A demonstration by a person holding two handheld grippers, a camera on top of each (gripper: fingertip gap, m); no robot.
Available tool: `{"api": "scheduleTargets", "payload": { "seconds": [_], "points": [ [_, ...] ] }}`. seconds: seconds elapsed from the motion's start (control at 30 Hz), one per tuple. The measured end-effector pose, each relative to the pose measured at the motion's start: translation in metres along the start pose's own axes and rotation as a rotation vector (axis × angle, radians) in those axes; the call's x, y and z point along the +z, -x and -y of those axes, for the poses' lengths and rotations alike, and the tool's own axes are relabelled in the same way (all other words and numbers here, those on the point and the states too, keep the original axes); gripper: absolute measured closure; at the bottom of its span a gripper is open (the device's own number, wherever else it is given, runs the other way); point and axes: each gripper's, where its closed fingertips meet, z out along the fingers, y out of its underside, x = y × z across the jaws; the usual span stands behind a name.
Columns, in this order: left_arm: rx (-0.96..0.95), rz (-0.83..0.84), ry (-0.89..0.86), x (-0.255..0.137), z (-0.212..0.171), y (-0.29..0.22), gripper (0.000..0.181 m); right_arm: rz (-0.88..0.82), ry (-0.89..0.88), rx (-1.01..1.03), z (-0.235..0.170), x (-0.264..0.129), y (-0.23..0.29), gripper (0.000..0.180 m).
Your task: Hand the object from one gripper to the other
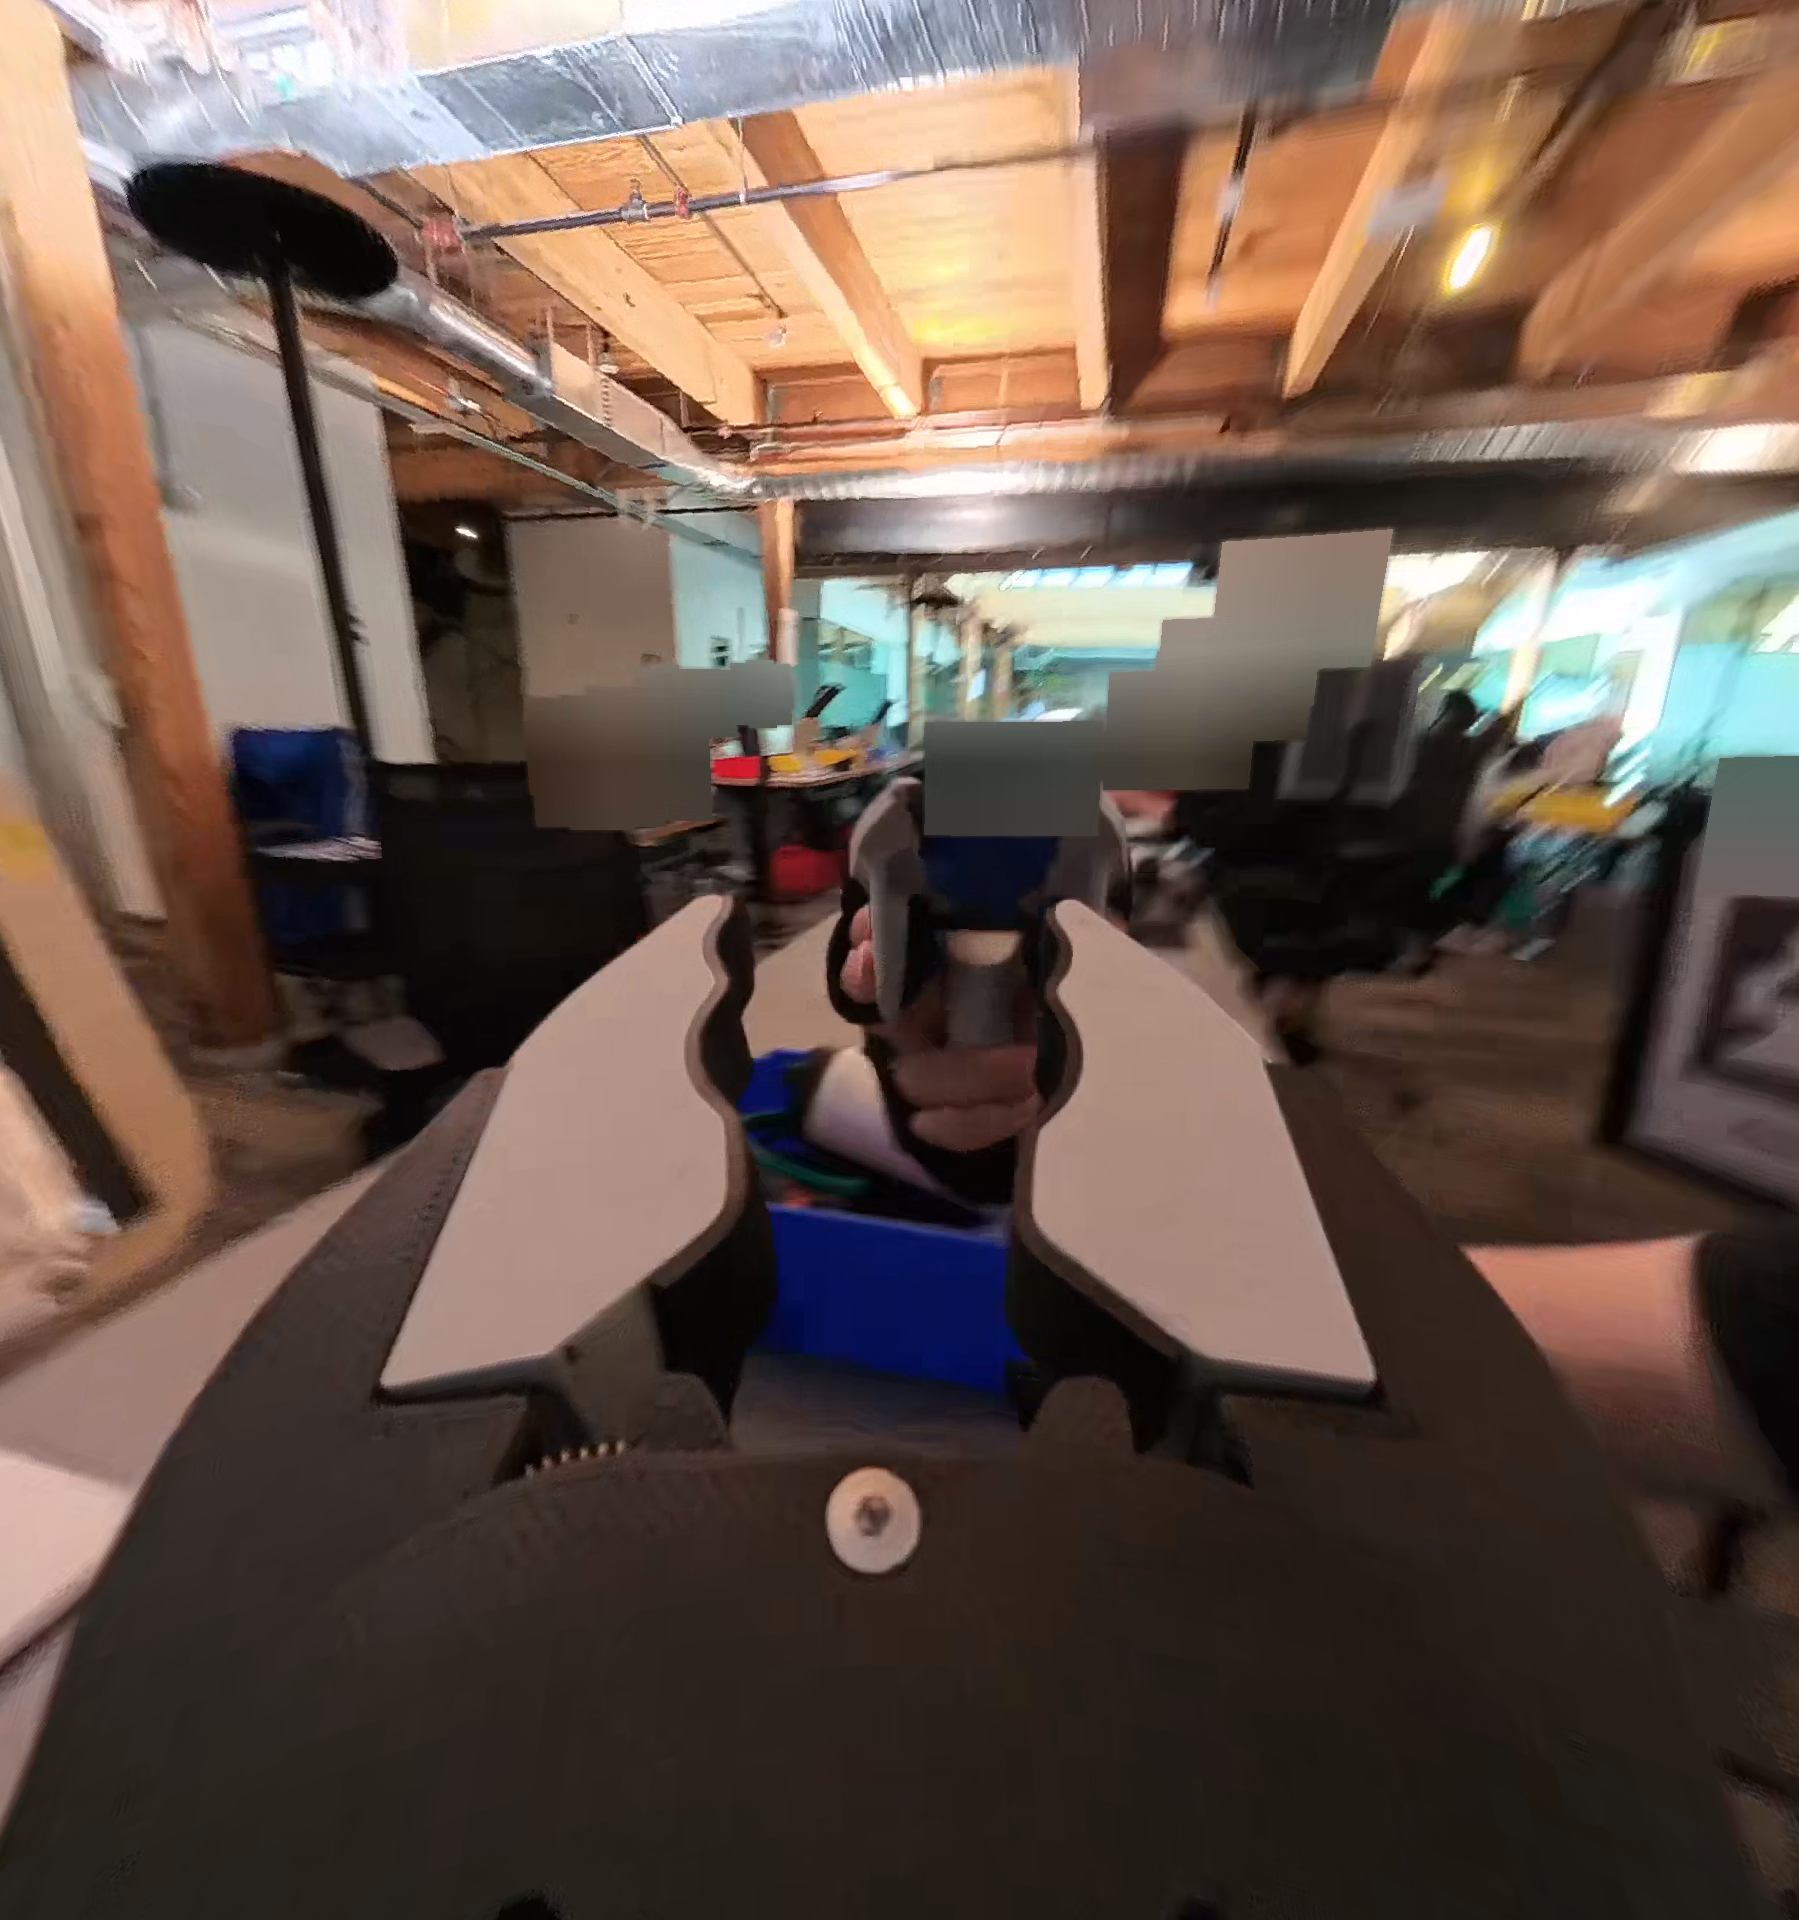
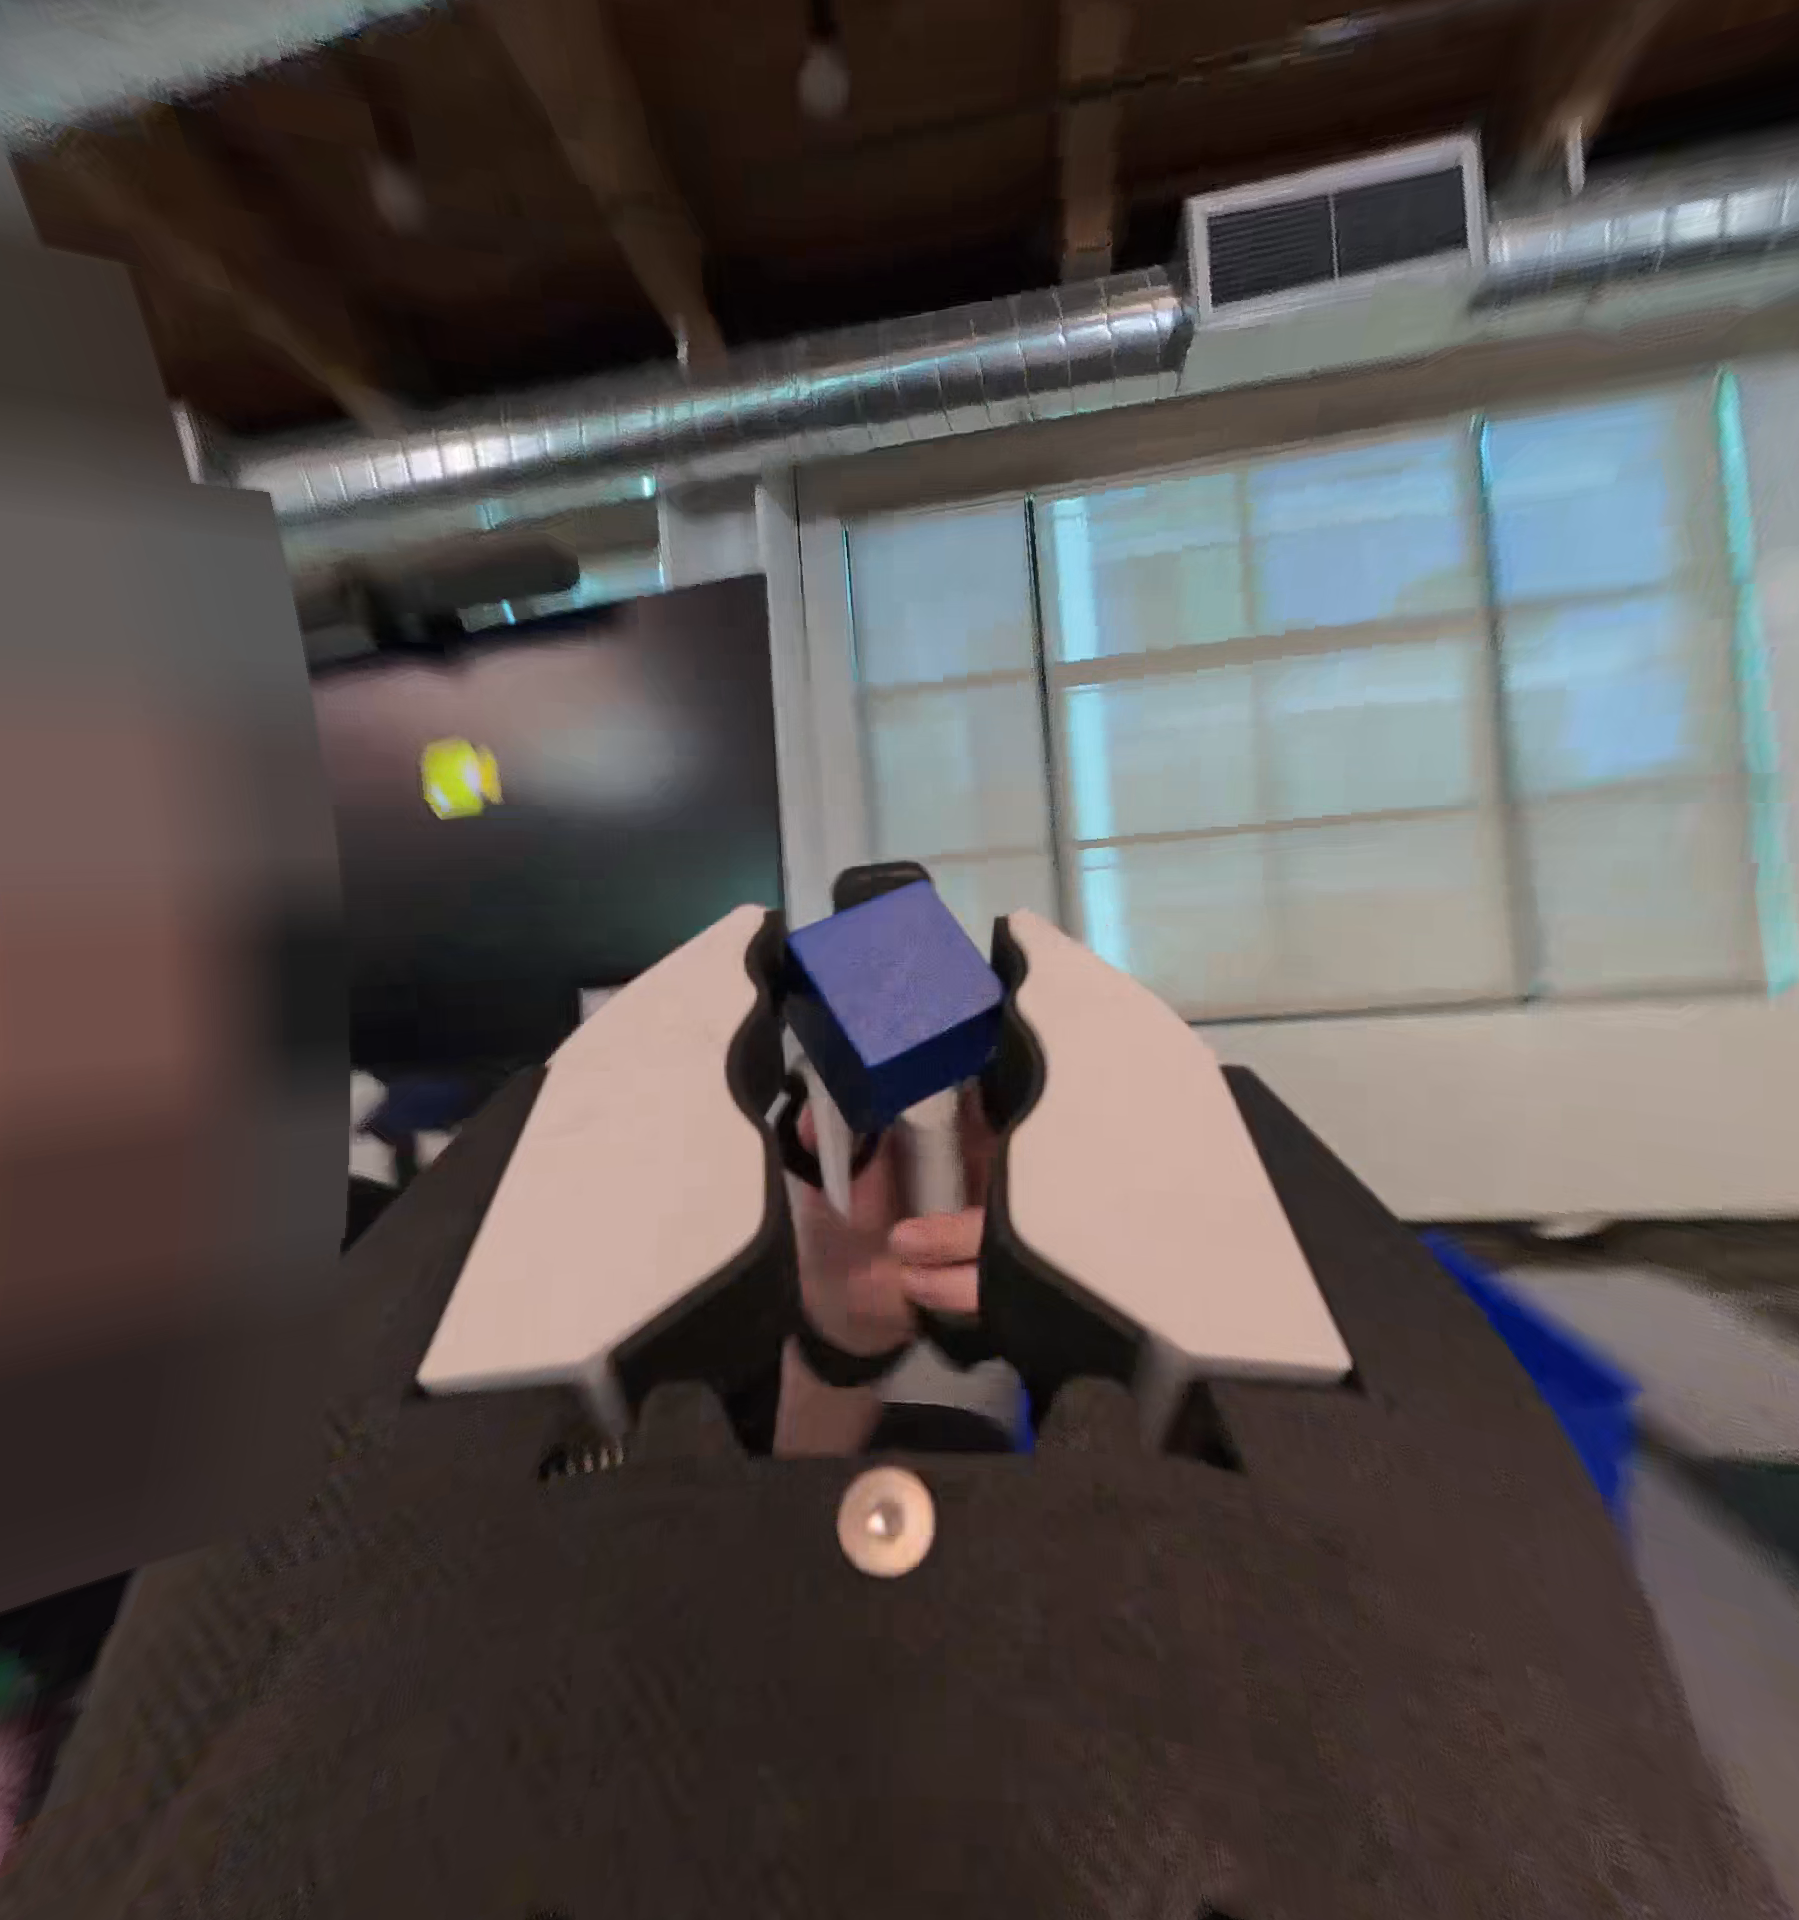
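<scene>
**Blue block held between facing tongs, above a blue bin**

Item 1. Blue block [image 2: 890,1013]: a cube, tilted so one corner points down. It sits between the tips of the right tongs [image 2: 890,1003], whose black inner edges press its two sides. In the left wrist view the same block [image 1: 983,883] shows only in part, beyond the tips, under a grey patch.

Item 2. Right tongs: narrow, closed on the block. From the left wrist view they [image 1: 978,894] face the camera, with the person's hand [image 1: 952,1091] wrapped around the handle below the block.

Item 3. Left tongs [image 1: 890,940]: parted, with a clear gap between the pale fingers [image 1: 604,1143] and nothing touching them. The block lies beyond the tips, in line with the gap. In the right wrist view the left tongs show just behind and beneath the block, with a hand [image 2: 890,1262] on their handle.

Item 4. Blue bin [image 1: 879,1288]: directly below the block, seen through the left tongs' gap, holding mixed items too blurred to name.
</scene>
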Motion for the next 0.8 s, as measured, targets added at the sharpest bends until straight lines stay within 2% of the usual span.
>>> {"api": "scheduleTargets", "payload": {
  "seconds": [0.07, 0.13, 0.23, 0.33, 0.43, 0.53, 0.67, 0.8],
  "points": [
    [0.274, 0.096, 0.078, 0.003, -0.009, 0.001, 0.123, -0.008, 0.021, 0.253, -0.008, -0.003, -0.018, 0.141],
    [0.546, 0.239, 0.149, 0.004, -0.017, 0.008, 0.12, 0.031, 0.001, 0.415, -0.016, -0.003, -0.024, 0.142],
    [0.845, 0.401, 0.205, 0.007, -0.027, 0.012, 0.12, 0.038, -0.07, 0.536, -0.027, 0.003, -0.031, 0.142],
    [1.043, 0.479, 0.224, 0.011, -0.033, 0.012, 0.121, 0.033, -0.039, 0.637, -0.048, 0.014, -0.032, 0.142],
    [1.158, 0.502, 0.261, 0.012, -0.038, 0.013, 0.123, 0.009, -0.008, 0.657, -0.062, 0.023, -0.029, 0.141],
    [1.18, 0.51, 0.264, 0.011, -0.038, 0.015, 0.128, -0.025, 0.01, 0.615, -0.069, 0.029, -0.028, 0.141],
    [1.263, 0.512, 0.245, 0.01, -0.037, 0.009, 0.148, -0.043, -0.012, 0.606, -0.07, 0.031, -0.029, 0.141],
    [1.257, 0.537, 0.275, 0.01, -0.038, 0.014, 0.149, -0.079, 0.005, 0.573, -0.071, 0.029, -0.034, 0.139]
  ]
}}
